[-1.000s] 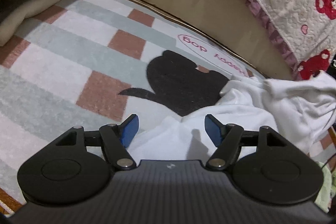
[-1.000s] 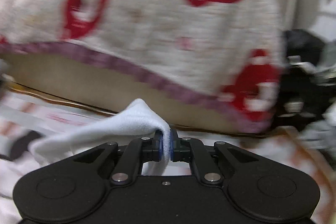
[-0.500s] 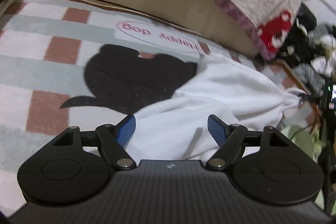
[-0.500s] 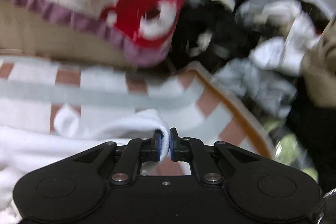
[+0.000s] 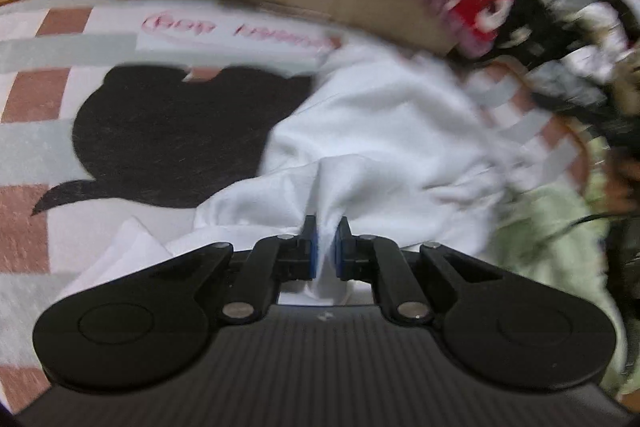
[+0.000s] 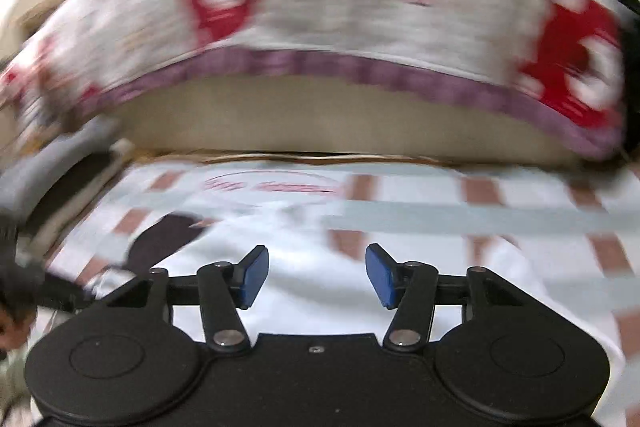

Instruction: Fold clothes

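My left gripper (image 5: 325, 235), open a second ago, now pinches a bunch of the white garment (image 5: 384, 131) spread ahead of it. My right gripper (image 6: 317, 277) has released and gapes above the cloth, so the grip has swapped sides.

The white garment (image 5: 380, 131) is soft matt cloth; the rug (image 5: 48, 131) looks short-piled; the gripper (image 5: 325, 247) is matt black plastic.
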Demonstrator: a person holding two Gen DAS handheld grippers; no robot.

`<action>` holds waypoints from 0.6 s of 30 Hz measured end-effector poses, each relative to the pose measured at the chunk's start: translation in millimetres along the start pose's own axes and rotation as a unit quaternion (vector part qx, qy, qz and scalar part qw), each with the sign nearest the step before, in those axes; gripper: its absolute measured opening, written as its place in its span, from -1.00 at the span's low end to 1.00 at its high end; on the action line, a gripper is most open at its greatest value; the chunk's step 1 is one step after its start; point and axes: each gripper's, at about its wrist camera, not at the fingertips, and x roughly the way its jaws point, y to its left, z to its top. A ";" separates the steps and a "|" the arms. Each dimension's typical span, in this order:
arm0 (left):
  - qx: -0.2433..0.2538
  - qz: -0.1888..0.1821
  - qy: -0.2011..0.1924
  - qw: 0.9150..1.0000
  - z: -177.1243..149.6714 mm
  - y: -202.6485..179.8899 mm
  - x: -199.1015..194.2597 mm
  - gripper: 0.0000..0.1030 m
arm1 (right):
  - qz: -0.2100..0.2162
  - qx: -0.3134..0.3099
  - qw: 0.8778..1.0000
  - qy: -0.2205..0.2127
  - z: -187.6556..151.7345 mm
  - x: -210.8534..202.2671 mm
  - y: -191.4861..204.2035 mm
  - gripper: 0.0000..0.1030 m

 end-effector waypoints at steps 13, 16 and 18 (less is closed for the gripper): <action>-0.015 -0.164 0.057 0.985 -77.4 -77.5 18.8 -0.86 | 0.090 -0.133 0.982 0.099 28.1 109.7 36.6 0.38; -0.015 -0.132 0.074 0.988 -79.3 -79.7 19.3 -0.85 | 0.122 -0.099 0.976 0.148 20.8 137.7 25.2 -0.29; -0.009 -0.114 0.058 0.992 -72.9 -78.6 4.5 -0.81 | 0.141 -0.118 0.967 0.174 6.4 121.9 24.0 -0.91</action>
